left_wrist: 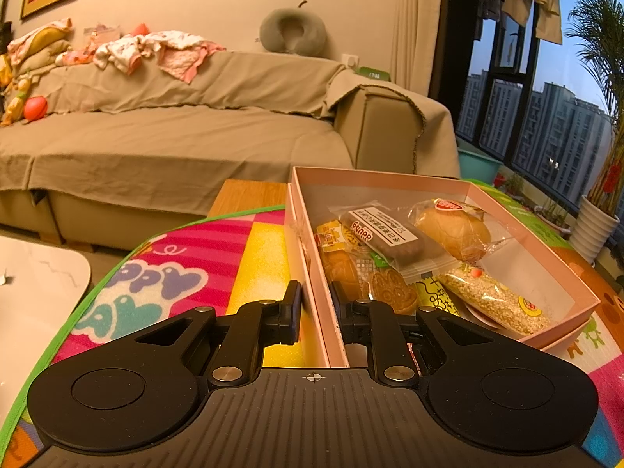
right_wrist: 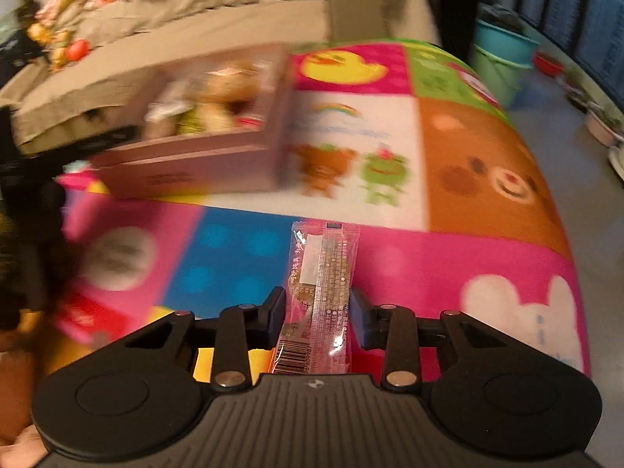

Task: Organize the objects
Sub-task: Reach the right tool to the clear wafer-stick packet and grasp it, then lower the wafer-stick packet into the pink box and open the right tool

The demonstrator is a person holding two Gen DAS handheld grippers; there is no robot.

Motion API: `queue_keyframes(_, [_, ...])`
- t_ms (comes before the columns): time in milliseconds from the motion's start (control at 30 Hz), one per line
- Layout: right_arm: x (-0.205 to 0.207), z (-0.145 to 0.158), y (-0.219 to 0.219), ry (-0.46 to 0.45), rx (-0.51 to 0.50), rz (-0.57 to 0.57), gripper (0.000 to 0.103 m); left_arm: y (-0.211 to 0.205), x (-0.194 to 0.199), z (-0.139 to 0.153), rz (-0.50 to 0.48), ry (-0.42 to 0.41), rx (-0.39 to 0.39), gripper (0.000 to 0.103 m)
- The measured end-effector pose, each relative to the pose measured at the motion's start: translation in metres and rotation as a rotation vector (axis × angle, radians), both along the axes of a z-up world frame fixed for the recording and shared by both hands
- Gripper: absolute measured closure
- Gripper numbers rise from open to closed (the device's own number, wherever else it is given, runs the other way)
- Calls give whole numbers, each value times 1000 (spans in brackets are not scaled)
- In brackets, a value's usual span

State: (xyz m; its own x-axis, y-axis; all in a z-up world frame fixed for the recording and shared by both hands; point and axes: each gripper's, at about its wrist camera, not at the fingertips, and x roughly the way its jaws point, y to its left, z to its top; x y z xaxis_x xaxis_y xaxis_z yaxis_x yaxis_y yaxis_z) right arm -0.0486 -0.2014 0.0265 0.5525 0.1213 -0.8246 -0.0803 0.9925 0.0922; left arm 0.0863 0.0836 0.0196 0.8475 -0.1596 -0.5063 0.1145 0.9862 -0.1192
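A pink cardboard box (left_wrist: 530, 234) sits on the colourful play mat (left_wrist: 187, 273), filled with several wrapped snacks: a round bun (left_wrist: 454, 230), a dark bar (left_wrist: 386, 234) and a sesame stick (left_wrist: 495, 300). My left gripper (left_wrist: 316, 304) is shut on the box's near left wall. In the right wrist view the box (right_wrist: 195, 156) is blurred at the upper left. My right gripper (right_wrist: 318, 312) is shut on a long clear snack packet (right_wrist: 319, 284), held above the mat (right_wrist: 468, 265).
A sofa under a beige cover (left_wrist: 175, 140) stands behind the mat. A white table edge (left_wrist: 39, 284) is at the left. Teal buckets (right_wrist: 503, 62) and plant pots stand by the window on the right. A red item (right_wrist: 89, 312) lies on the mat at the left.
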Motion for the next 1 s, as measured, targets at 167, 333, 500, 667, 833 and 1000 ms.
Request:
queue_keyframes(167, [1, 41, 41, -67, 7, 104, 68, 0, 0, 0, -1, 0, -1, 85])
queue_keyframes(333, [6, 108, 74, -238, -35, 180, 68, 0, 0, 0, -1, 0, 0, 85])
queue_keyframes(500, [26, 158, 97, -364, -52, 201, 68, 0, 0, 0, -2, 1, 0, 85])
queue_keyframes(667, [57, 172, 120, -398, -81, 195, 68, 0, 0, 0, -2, 1, 0, 85])
queue_keyframes(833, [95, 163, 131, -375, -71, 157, 68, 1, 1, 0, -3, 1, -1, 85])
queue_keyframes(1000, [125, 143, 132, -337, -63, 106, 68, 1, 1, 0, -3, 1, 0, 85])
